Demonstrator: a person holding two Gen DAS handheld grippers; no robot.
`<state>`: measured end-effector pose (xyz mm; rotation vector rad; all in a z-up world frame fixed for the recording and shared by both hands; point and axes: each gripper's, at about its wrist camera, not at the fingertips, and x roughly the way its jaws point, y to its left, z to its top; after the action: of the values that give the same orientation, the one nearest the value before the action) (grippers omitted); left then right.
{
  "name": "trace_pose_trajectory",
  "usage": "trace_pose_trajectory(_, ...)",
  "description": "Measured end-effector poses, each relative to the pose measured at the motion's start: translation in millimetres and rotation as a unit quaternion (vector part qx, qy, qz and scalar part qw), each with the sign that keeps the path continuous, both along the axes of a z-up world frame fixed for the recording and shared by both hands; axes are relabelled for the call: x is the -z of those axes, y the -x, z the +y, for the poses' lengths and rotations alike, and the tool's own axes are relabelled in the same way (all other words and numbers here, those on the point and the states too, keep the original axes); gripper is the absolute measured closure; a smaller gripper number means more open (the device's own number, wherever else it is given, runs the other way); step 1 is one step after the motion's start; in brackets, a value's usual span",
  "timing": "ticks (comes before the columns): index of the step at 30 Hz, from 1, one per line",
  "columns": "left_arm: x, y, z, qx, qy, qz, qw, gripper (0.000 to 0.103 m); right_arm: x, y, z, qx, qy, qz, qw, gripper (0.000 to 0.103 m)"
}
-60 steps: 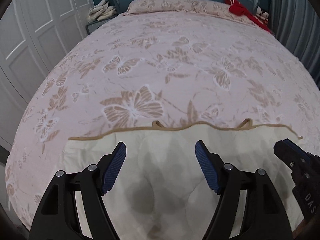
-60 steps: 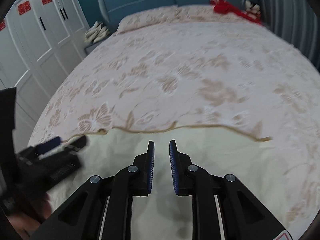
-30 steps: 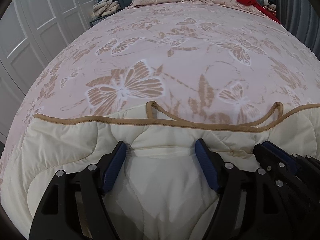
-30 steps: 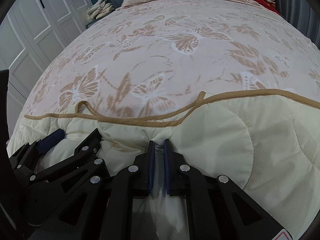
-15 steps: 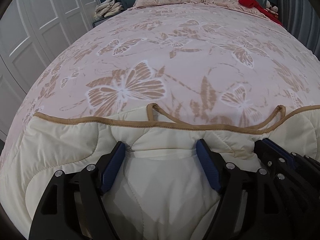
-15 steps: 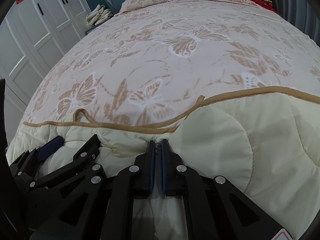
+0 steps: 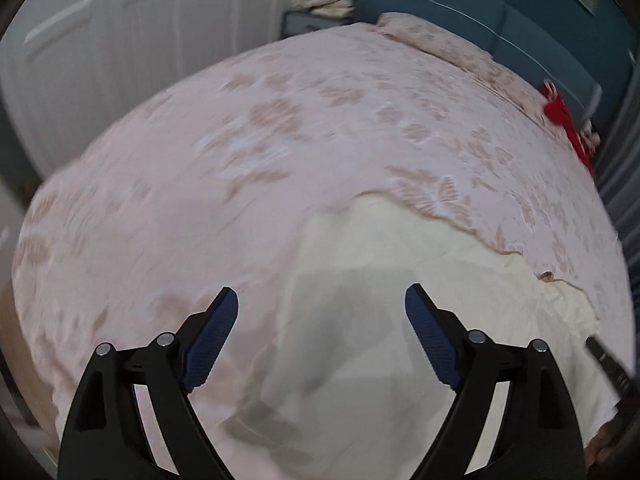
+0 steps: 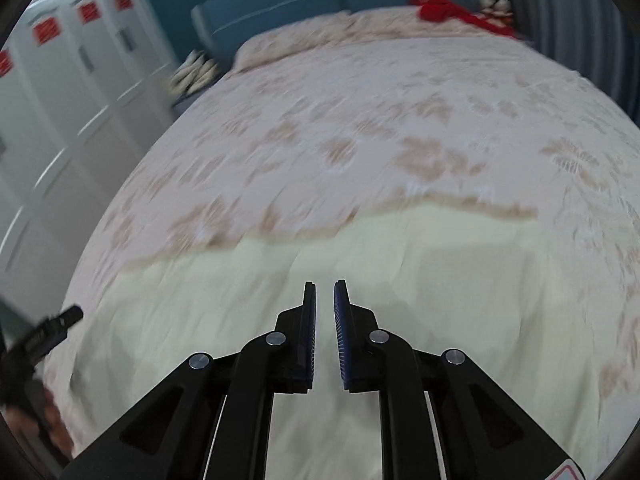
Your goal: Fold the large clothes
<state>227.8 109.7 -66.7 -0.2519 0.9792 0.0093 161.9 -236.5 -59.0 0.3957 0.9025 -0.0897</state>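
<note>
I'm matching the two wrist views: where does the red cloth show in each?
Left wrist: red cloth at the far right, by the bed's head.
Right wrist: red cloth at the top, right of centre.
Shared landmark: the blue headboard just behind it.

bed top: the pink butterfly bedspread [image 8: 360,128] is wide open past the cream quilt [image 8: 320,264], loads of room to swing over
left of bed: white wardrobe [image 8: 52,128] sits close, tight gap
head of bed: pillows [image 8: 304,36], red cloth [image 8: 452,10], teal headboard [image 8: 280,4] block that end
right of bed: grey curtain [image 8: 580,20] right alongside
</note>
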Motion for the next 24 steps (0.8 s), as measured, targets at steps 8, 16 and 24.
trace_pose_trajectory(8,46.6,57.9,50.6,-0.025,0.126,0.059,0.9899,0.020,38.5,29.5,61.6,-0.043,-0.015,0.055,0.997,0.090)
trace_pose_trajectory(16,66.9,50.3,15.9,-0.010,0.144,0.058,0.9878,0.019,61.4,27.7,64.0,-0.034,-0.014,0.072,0.997,0.092)
trace_pose_trajectory(24,42.4,46.5,-5.6,0.017,0.106,0.046,0.9931,0.065,65.1,24.1,64.9,-0.034,-0.003,0.079,0.996,0.092)
